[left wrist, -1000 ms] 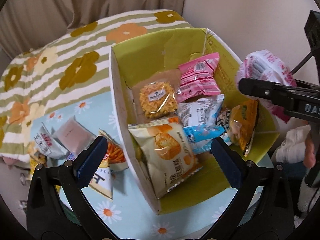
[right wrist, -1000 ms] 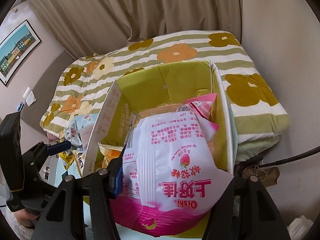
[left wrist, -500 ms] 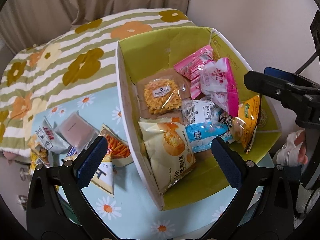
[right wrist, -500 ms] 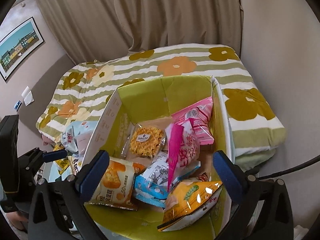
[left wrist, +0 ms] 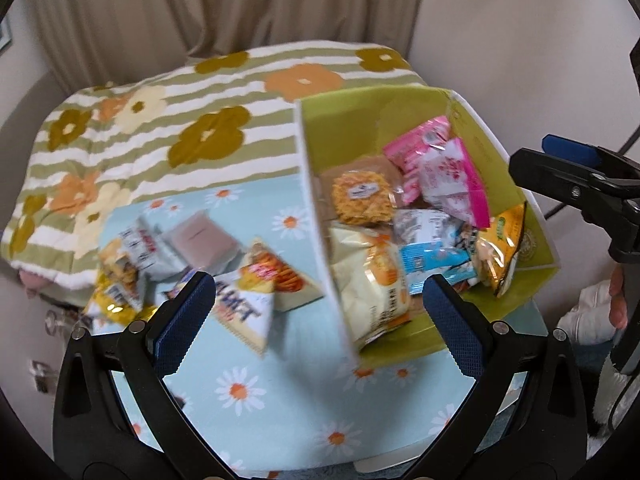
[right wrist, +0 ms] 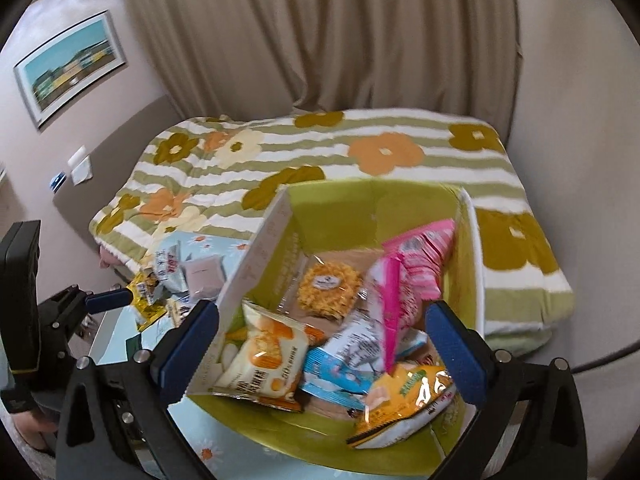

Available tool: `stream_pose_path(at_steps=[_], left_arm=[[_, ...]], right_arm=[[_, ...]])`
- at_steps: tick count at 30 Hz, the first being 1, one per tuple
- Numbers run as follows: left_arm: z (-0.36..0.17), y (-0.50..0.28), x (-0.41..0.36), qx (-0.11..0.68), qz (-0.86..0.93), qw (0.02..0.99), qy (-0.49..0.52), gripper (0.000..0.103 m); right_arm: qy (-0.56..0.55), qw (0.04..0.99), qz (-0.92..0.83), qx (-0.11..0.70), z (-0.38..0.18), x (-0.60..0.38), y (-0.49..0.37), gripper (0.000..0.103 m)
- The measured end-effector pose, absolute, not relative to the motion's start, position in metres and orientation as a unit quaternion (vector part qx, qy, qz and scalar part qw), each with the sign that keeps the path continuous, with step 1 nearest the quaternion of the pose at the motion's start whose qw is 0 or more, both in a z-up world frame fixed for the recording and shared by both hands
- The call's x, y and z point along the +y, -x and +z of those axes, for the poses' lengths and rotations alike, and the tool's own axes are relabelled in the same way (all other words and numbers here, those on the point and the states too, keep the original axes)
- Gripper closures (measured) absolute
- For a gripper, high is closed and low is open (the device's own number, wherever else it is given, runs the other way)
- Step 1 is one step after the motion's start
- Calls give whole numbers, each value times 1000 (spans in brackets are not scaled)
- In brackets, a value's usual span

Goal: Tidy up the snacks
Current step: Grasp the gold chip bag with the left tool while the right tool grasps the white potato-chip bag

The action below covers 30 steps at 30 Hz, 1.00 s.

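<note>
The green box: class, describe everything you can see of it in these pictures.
The green box is an open-topped carton, lime green inside and white outside, cardboard by the look of it. It stands upright on the daisy cloth in front of the bed. Snack packets lie piled inside; more lie on the cloth beside its left wall. Neither claw touches it.

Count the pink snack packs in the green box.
2. An all-pink pack sits in the far right corner of the box; a white-and-pink bag leans just in front. Others may be buried.

Both the left gripper point(left wrist: 316, 312) and the right gripper point(right wrist: 320, 340) are black plastic frames with silver screws and blue ridged pads point(left wrist: 182, 322).
</note>
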<state>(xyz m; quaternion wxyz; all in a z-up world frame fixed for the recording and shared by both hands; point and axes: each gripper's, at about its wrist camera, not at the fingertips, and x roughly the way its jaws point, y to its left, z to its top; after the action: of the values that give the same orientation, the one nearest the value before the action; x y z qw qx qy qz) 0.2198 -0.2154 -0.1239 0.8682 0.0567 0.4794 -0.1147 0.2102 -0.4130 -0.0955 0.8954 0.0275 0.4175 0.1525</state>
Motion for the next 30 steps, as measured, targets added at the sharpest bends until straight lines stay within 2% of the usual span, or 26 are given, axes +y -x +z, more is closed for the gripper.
stream_pose_path(at_steps=[9, 18, 23, 30], left_arm=[[-111, -204, -142, 466, -52, 883, -33, 0], [-110, -209, -30, 470, -7, 883, 2, 0], [-124, -222, 35, 488, 11, 873, 13, 0], [-168, -246, 99, 533, 6, 846, 24, 1]], right_arm=[[4, 899, 203, 387, -77, -352, -207, 0], [-5, 908, 220, 356, -65, -270, -221, 0], [-3, 895, 235, 378, -79, -212, -243, 0], [4, 861, 269, 432, -130, -126, -275, 0]])
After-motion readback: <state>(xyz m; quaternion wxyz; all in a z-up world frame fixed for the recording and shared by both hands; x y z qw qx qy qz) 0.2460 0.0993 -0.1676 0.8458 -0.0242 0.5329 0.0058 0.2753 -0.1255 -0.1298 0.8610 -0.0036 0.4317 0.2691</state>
